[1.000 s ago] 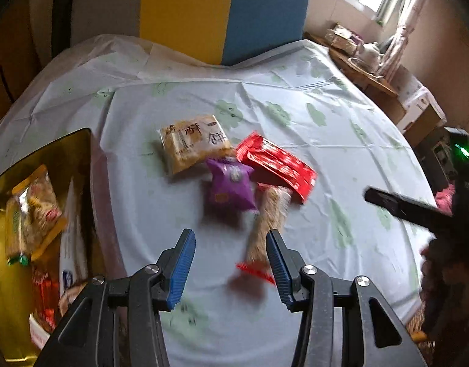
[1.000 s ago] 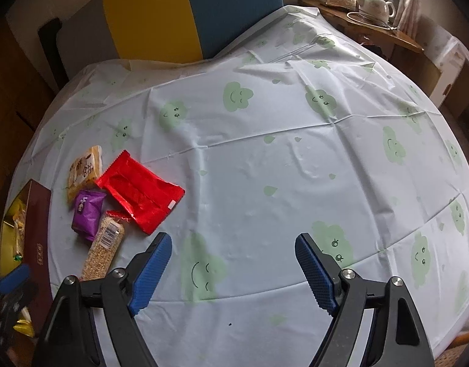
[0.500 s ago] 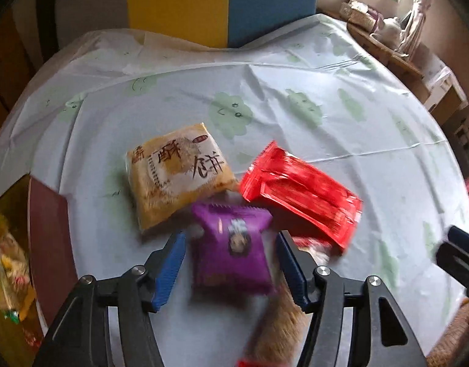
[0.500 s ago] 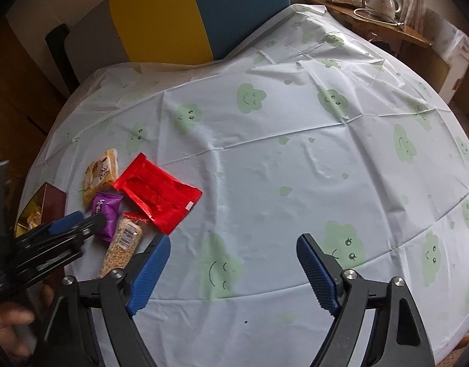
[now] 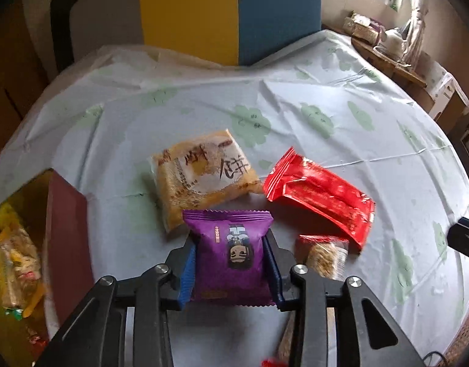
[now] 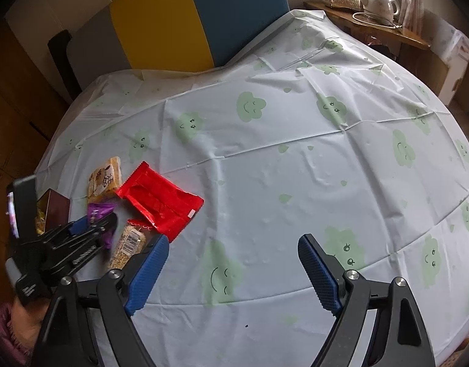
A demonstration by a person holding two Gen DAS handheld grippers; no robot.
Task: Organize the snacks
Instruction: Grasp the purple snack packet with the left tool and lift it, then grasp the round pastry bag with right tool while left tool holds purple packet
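Purple foil fills the left tool — we see the purple snack packet between its blue pads, which have just been closing and now press both its sides as it lies on the bench. Just beyond the tool sits the yellow biscuit pack; ahead to its right, the red packet and a grain bar. Off to its left stands the snack box. Our right tool hangs released — nothing between its pads.

Purple snack packet lies flat beside tan biscuit pack, red packet and grain bar.
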